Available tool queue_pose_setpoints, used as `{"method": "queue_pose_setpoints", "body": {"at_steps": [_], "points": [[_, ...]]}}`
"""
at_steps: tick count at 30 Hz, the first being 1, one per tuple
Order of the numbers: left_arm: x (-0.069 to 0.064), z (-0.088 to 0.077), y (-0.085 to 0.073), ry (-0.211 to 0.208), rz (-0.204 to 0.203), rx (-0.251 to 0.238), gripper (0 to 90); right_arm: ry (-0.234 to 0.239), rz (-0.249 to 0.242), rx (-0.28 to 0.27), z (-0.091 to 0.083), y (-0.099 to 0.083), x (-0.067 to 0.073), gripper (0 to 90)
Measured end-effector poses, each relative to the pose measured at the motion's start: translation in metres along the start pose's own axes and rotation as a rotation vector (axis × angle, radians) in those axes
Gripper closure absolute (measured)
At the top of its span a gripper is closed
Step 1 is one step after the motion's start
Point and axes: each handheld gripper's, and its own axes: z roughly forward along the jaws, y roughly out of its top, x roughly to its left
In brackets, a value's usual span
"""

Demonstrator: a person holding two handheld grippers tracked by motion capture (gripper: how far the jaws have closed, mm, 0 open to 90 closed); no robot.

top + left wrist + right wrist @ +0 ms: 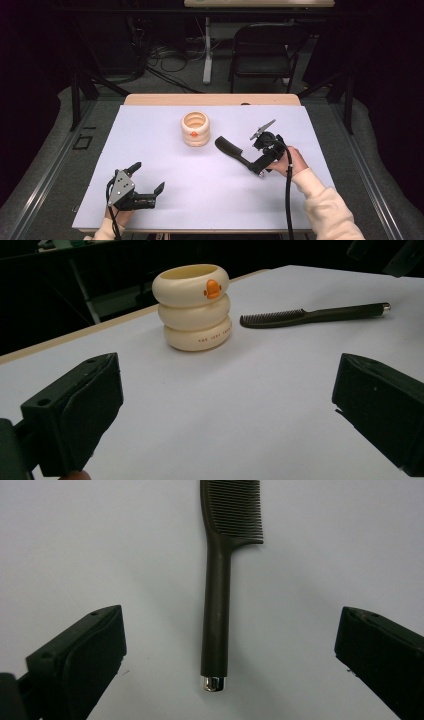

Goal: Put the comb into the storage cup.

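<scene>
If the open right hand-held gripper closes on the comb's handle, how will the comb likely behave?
The comb looks like rigid plastic, so it should lift stiffly without drooping. Its handle is slim and smooth, so it may slip or pivot between the pads. It lies flat on the table, so a low pinch is probably needed; rolling seems unlikely.

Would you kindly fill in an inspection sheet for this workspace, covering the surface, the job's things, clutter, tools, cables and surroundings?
Surface: white sheet over a wooden table, flat.
Job's things: dark comb lying flat, silver cap at the handle end, teeth end toward the cream ringed holder; the holder stands upright, apart from the comb, orange duck bill on its side.
Clutter: nothing seen.
Tools: right tool open, jaws either side of the comb handle, not touching it; left tool open, nothing between its jaws, near the table's front edge.
Cables: a black cable trails from the right tool; more cables on the floor behind.
Surroundings: folding chair and a table leg beyond, dark backdrop.
</scene>
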Motion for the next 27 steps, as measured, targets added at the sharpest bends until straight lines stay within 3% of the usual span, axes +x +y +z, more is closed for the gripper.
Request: {"method": "queue_pose_setpoints", "body": {"at_steps": [3, 16, 27], "points": [[0.000, 0.000, 0.000, 0.000, -0.003, 0.001, 0.0, -0.004, -0.011, -0.002, 0.004, 0.004, 0.002, 0.0], [0.000, 0.001, 0.000, -0.002, -0.003, 0.002, 0.0, -0.006, -0.022, 0.082, 0.021, 0.022, 0.008, 0.8], [0.000, 0.001, 0.000, -0.003, -0.003, 0.002, 0.0, -0.015, -0.043, 0.141, 0.036, 0.034, 0.011, 23.9]]}}
